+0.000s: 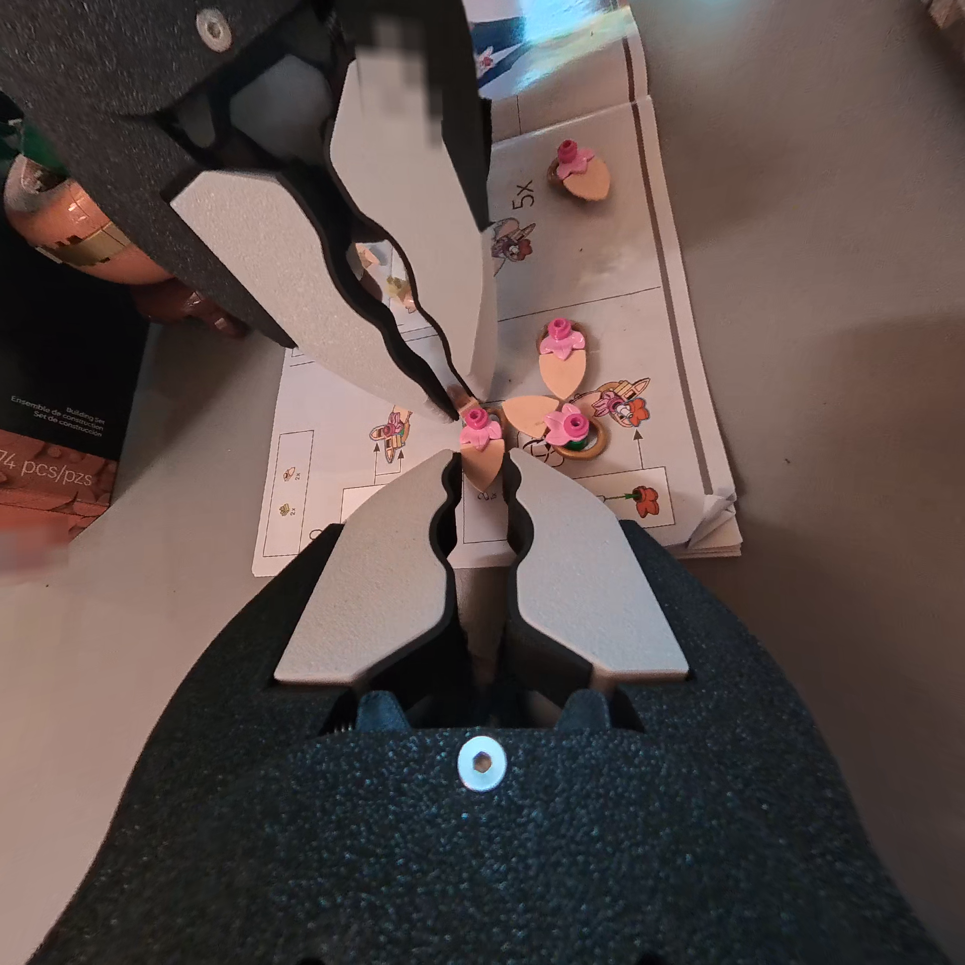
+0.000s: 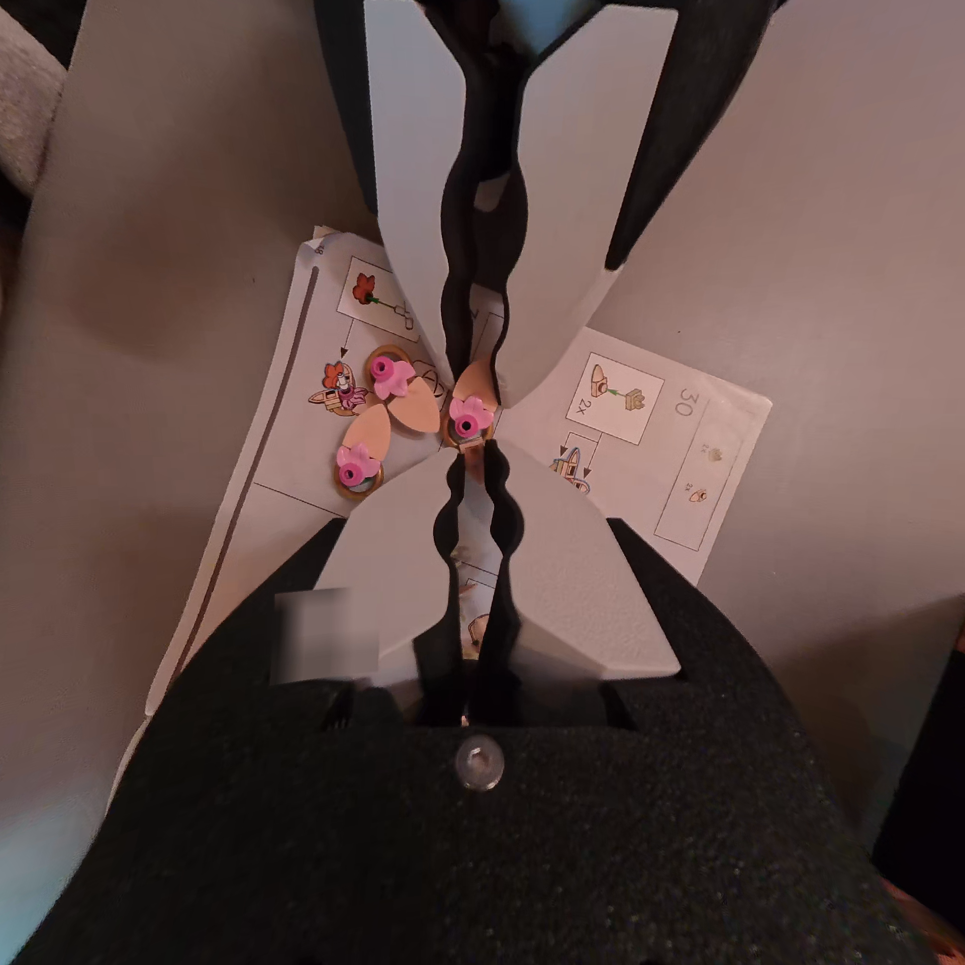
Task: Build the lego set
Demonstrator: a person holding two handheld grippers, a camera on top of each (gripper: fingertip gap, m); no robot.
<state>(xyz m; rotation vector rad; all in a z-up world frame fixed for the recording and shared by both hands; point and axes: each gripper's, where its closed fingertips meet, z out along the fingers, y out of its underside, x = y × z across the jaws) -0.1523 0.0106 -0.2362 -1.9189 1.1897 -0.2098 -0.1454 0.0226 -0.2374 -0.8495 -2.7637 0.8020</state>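
Speckled black claw [image 1: 483,459] bodies; grey wavy fingers [image 1: 590,574], silver screw [image 1: 481,765]

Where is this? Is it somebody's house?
Probably a table at home, though I can't be sure: a Lego instruction booklet lies open with pink flower pieces on it, beside the set's box.

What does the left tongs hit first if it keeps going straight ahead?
Probably the petal piece held between its own tips, then almost at once the right tongs, whose tips meet it head-on from the far side. Depth is unclear, but no open path shows past that point.
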